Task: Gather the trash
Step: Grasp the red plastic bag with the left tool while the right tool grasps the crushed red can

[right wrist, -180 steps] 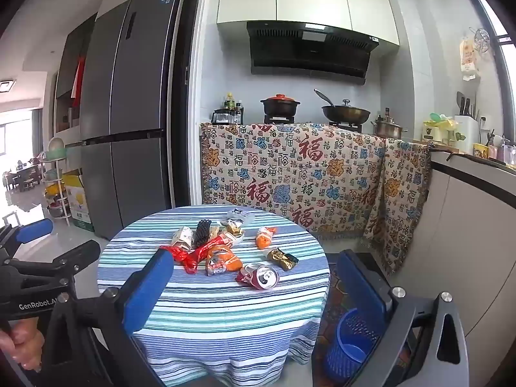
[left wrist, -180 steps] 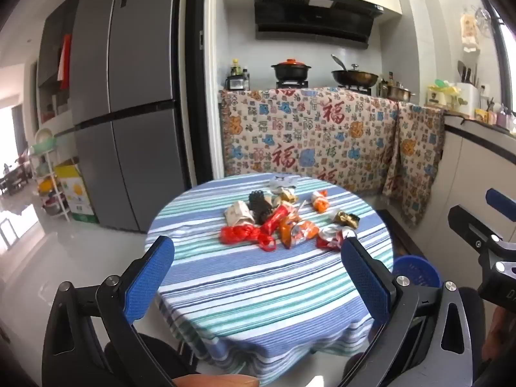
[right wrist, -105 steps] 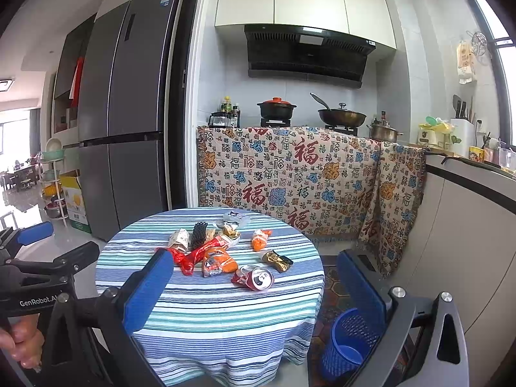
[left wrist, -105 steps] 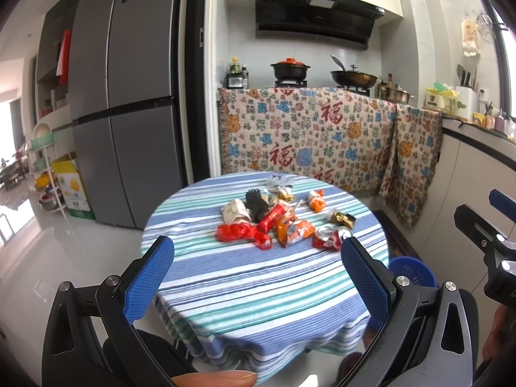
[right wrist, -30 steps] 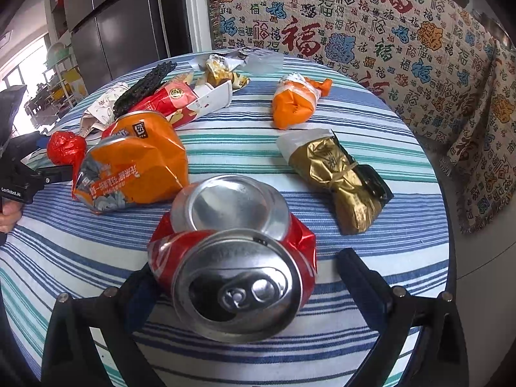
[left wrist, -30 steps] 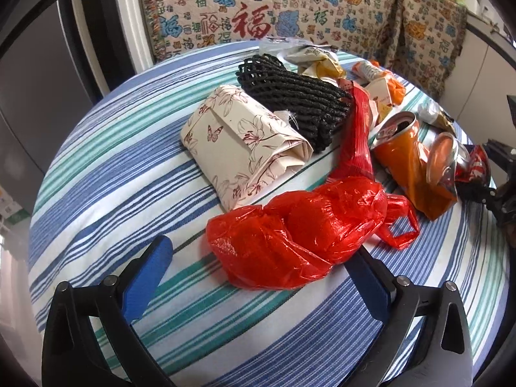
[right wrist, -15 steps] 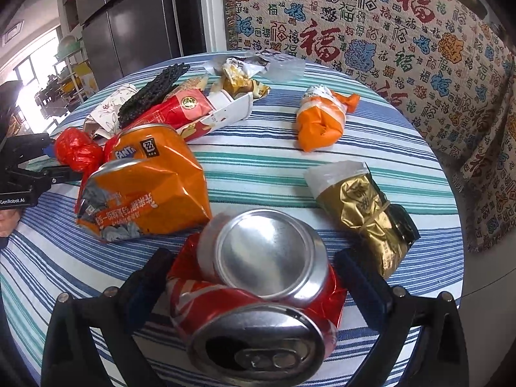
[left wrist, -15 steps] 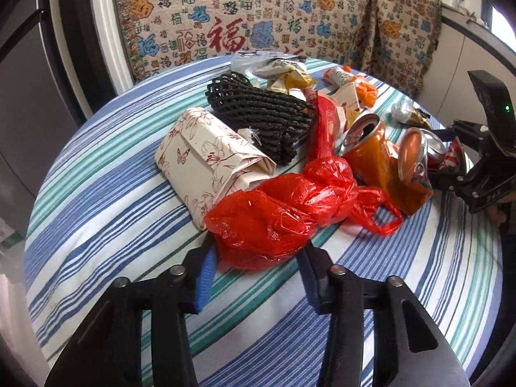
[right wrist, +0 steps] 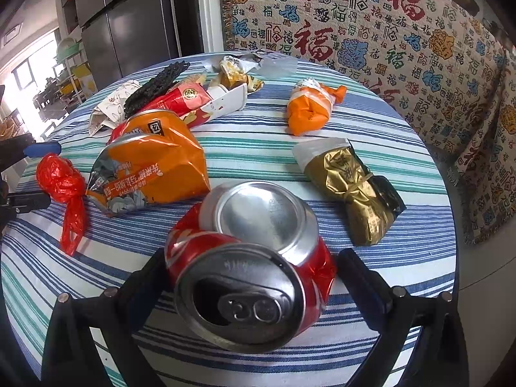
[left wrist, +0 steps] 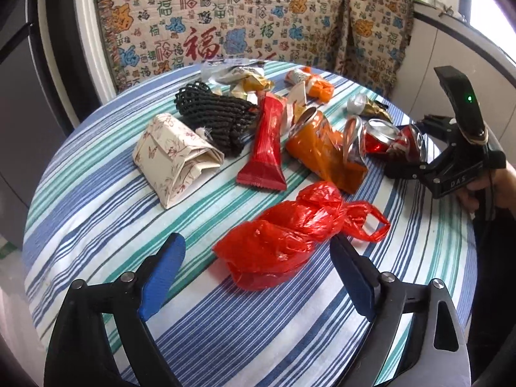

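Trash lies on a round table with a striped cloth (left wrist: 96, 225). A crumpled red plastic bag (left wrist: 283, 238) lies between the fingers of my left gripper (left wrist: 258, 271), which is open; the blue pads stand apart from the bag. A crushed red soda can (right wrist: 254, 258) sits between the fingers of my right gripper (right wrist: 251, 283), which stands open around it. The can also shows in the left wrist view (left wrist: 390, 142), as does the right gripper (left wrist: 416, 164). A crushed orange can (right wrist: 151, 167) lies just beyond.
Also on the table: a floral paper packet (left wrist: 174, 158), black foam netting (left wrist: 216, 116), a red wrapper (left wrist: 267, 142), an orange wrapper (right wrist: 309, 109), a gold wrapper (right wrist: 351, 190). A patterned cloth (right wrist: 371, 32) hangs behind, a fridge (right wrist: 129, 25) at left.
My left gripper has opened wider and drawn back; the red bag has come away from the pile towards it. My right gripper has moved in closer around the red can.
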The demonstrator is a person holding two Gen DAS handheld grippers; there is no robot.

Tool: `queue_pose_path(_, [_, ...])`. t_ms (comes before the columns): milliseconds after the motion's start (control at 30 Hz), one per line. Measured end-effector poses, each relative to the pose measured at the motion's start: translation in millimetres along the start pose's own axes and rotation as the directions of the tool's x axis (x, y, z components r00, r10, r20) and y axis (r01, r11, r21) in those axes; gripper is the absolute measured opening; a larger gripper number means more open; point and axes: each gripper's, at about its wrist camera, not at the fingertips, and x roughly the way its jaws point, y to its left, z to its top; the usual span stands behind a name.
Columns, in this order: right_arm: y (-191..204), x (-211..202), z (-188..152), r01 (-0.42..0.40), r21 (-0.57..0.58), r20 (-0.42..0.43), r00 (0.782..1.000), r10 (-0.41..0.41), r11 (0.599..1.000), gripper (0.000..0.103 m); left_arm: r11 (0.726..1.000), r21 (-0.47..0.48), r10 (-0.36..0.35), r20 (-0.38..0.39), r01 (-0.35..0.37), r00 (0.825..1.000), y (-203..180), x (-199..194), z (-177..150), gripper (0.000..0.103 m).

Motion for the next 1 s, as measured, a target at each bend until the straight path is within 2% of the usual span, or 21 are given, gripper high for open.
queue_pose_path(133, [0, -1, -1, -0.003, 0.001, 0.002, 1.0, 0.003, 1.0, 0.103, 0.995, 0.095, 0.04, 0.0, -0.04, 0.999, -19, 7, 9, 0.09])
queue_pose_path(200, [-1, -1, -2, -0.006, 0.0, 0.003, 1.0, 0.006, 1.0, 0.103, 0.99, 0.136, 0.03, 0.006, -0.03, 1.0, -30, 10, 12, 0.081])
queue_pose_path(233, [-1, -1, -1, -0.007, 0.0, 0.003, 1.0, 0.007, 1.0, 0.103, 0.989, 0.148, 0.013, -0.013, -0.011, 1.0, -34, 14, 13, 0.065])
queue_pose_path(267, [-1, -1, -1, -0.005, 0.0, 0.002, 1.0, 0.005, 1.0, 0.103, 0.987, 0.16, 0.006, -0.035, 0.0, 0.999, -37, 18, 14, 0.061])
queue_pose_path(367, [-1, -1, -1, -0.005, 0.001, 0.001, 1.0, 0.005, 1.0, 0.103, 0.989, 0.148, -0.005, -0.03, 0.009, 1.0, -36, 18, 18, 0.055])
queue_pose_path(433, [-2, -3, -2, -0.001, 0.003, -0.012, 1.0, 0.001, 1.0, 0.103, 0.996, 0.085, 0.001, -0.027, 0.001, 1.0, -27, 17, 16, 0.054])
queue_pose_path(533, [-4, -9, -12, 0.006, 0.022, -0.016, 1.0, -0.006, 1.0, 0.103, 0.998, 0.0, 0.058, -0.026, -0.058, 0.998, -14, 13, 8, 0.055])
queue_pose_path(667, [-4, -10, -14, 0.015, 0.024, -0.004, 1.0, -0.015, 1.0, 0.103, 0.983, -0.026, 0.18, -0.068, -0.182, 0.981, -8, 20, -4, 0.066])
queue_pose_path(733, [-3, -8, -12, 0.021, 0.032, -0.014, 1.0, -0.021, 0.999, 0.103, 0.984, -0.039, 0.173, -0.073, -0.176, 0.982, -4, 17, -7, 0.075])
queue_pose_path(800, [-1, -9, -9, 0.022, 0.038, -0.008, 1.0, -0.021, 0.999, 0.103, 0.988, -0.048, 0.146, -0.059, -0.149, 0.988, -1, 13, -10, 0.08])
queue_pose_path(833, [0, -12, -8, 0.025, 0.035, 0.004, 1.0, -0.026, 0.999, 0.103, 0.988, -0.049, 0.145, -0.055, -0.148, 0.988, 0, 12, -11, 0.087])
queue_pose_path(933, [4, -21, -7, 0.032, 0.021, 0.047, 0.998, -0.033, 0.999, 0.102, 0.986, -0.009, 0.167, -0.034, -0.167, 0.985, -6, 13, -11, 0.089])
queue_pose_path(967, [3, -22, -8, 0.032, 0.03, 0.053, 0.998, -0.034, 0.999, 0.093, 0.987, 0.012, 0.16, -0.025, -0.16, 0.987, -9, 14, -10, 0.085])
queue_pose_path(1000, [2, -23, -10, 0.028, 0.043, 0.056, 0.998, -0.03, 0.999, 0.076, 0.988, 0.03, 0.15, -0.016, -0.149, 0.989, -13, 15, -8, 0.077])
